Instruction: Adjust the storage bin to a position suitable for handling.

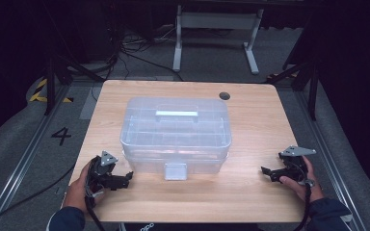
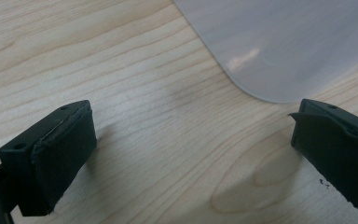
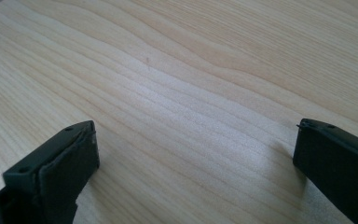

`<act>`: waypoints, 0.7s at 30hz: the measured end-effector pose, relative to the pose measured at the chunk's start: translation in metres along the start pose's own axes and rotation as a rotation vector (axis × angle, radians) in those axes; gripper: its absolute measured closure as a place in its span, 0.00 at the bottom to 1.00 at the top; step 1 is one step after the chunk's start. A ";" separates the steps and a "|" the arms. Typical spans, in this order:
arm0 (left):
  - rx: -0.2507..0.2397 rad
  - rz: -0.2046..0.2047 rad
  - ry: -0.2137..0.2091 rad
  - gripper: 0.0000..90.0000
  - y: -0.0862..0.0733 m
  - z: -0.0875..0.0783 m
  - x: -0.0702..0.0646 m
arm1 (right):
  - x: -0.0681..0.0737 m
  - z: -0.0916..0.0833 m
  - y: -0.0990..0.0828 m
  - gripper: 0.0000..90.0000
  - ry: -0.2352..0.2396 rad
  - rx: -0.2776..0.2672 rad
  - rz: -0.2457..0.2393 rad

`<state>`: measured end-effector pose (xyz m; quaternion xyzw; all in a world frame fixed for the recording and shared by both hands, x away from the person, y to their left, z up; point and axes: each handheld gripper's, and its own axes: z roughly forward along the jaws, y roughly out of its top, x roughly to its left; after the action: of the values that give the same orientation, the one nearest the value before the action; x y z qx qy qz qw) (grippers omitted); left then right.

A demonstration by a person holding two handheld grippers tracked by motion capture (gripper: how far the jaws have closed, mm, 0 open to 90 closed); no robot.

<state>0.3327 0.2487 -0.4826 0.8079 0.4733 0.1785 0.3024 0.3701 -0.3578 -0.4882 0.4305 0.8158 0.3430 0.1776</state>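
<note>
Your landmark is the box (image 1: 176,134), a clear plastic case with its lid on and a handle (image 1: 176,114) lying flat across the top. It sits on the table (image 1: 250,192), a little toward the far edge from the middle, with its front latch (image 1: 176,171) facing you.

Your left gripper (image 1: 125,179) rests low by the box's near left corner, just beside it but not touching. In the left gripper view its jaws stand spread wide with only bare wood between them, and a rounded corner of the box (image 2: 279,42) lies just past the tips. Nothing is gripped.

Your right gripper (image 1: 268,173) is off the box's near right corner, well apart from it, pointing in toward the box. In the right gripper view its jaws are also spread wide over bare table (image 3: 186,93), with nothing between them.

A round dark hole (image 1: 225,96) marks the tabletop just behind the box's far right corner.
</note>
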 end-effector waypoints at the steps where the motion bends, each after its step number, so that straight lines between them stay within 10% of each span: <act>1: 0.002 0.005 -0.007 0.00 0.000 0.000 0.001 | 0.000 0.000 0.000 0.00 -0.001 0.003 0.001; 13: 0.008 -0.010 -0.005 0.00 -0.002 -0.002 0.010 | 0.002 0.003 0.008 0.03 -0.015 0.038 0.012; 21: 0.004 0.052 -0.049 0.00 -0.011 -0.009 0.001 | 0.001 -0.001 0.010 0.24 0.011 0.009 -0.003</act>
<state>0.3210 0.2566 -0.4826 0.8246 0.4451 0.1656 0.3075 0.3745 -0.3531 -0.4802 0.4281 0.8190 0.3413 0.1717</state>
